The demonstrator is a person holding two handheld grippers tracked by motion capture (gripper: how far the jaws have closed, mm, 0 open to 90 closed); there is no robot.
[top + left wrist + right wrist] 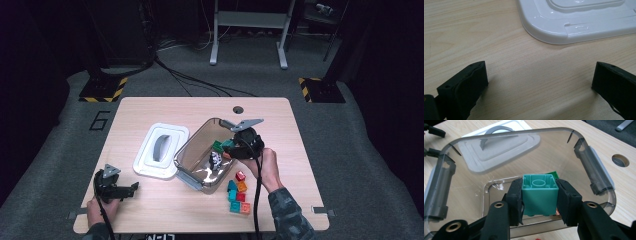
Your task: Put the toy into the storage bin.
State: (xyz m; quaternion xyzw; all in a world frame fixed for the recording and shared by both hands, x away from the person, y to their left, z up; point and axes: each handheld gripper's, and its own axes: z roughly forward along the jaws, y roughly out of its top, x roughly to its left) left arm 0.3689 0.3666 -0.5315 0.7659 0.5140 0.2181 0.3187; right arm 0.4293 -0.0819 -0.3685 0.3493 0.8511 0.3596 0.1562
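Teal block (539, 195) between right gripper (539, 197) pads: smooth plastic, slight sheen. Bin (596, 173) around it: clear smoky plastic, glossy. Lid (579, 22) ahead of left gripper (539, 82): white glossy plastic. Table (499, 37): pale wood grain, matt. Jaws: black matt plastic.

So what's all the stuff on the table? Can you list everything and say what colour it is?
table: one, light wood, with a round hole near its far edge
box: one, clear smoky plastic, open, mid-table
lid: one, white with a grey handle, flat beside the box
teal block: one, held over the open box
blocks in the box: a few, one green; the others are hard to tell
loose blocks: about seven, red, orange and teal, on the table near the box
left gripper: black, open, low over bare table
right gripper: black, shut on the teal block
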